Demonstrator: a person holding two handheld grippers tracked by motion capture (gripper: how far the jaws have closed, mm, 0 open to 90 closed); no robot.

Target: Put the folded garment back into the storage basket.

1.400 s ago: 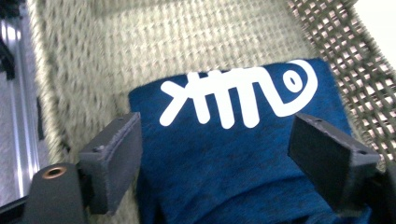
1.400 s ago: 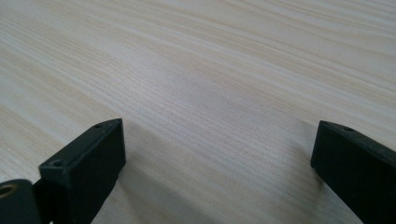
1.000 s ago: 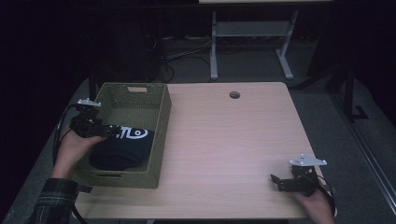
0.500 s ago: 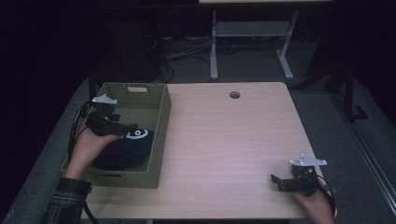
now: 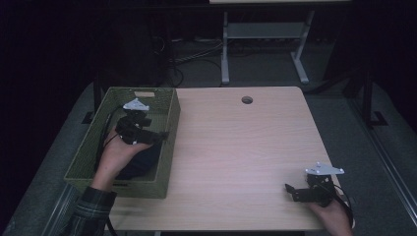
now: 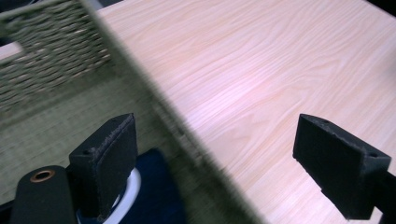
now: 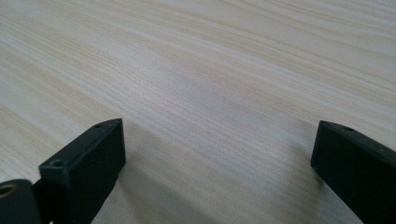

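- Basket [image 5: 169, 118]: green woven bin at the table's left edge, long side running away from the person. It serves as the landmark for everything below. Open top, so its contents can be reached from above.
- Cap [image 5: 142, 160]: dark navy cloth item with a white mark, lying on the basket floor at the near end. In the left gripper view it lies [image 6: 154, 196] below the left-hand jaw, inside the basket's right wall. It appears to be the thing in hand, and it rests loose, gripped by nothing.
- Left gripper [image 5: 164, 136]: held over the basket's right wall, above and just beyond the cap, jaws pointing toward the bare table. The jaws stand spread wide with nothing between them; its own view [image 6: 233, 154] shows the basket wall running up between them, one jaw over the basket, the other over the wood. Judged: raised above the rim so it can pass over the wall.
- Right gripper [image 5: 291, 191]: well apart from the basket, at the table's near right corner, low on the wood. Jaws spread, empty [image 7: 219, 158]. Judged: parked out of the way while the left hand works.
- Table [image 5: 246, 147]: pale wood; the stretch right of the basket is bare, room for the cap if it is meant to come out.
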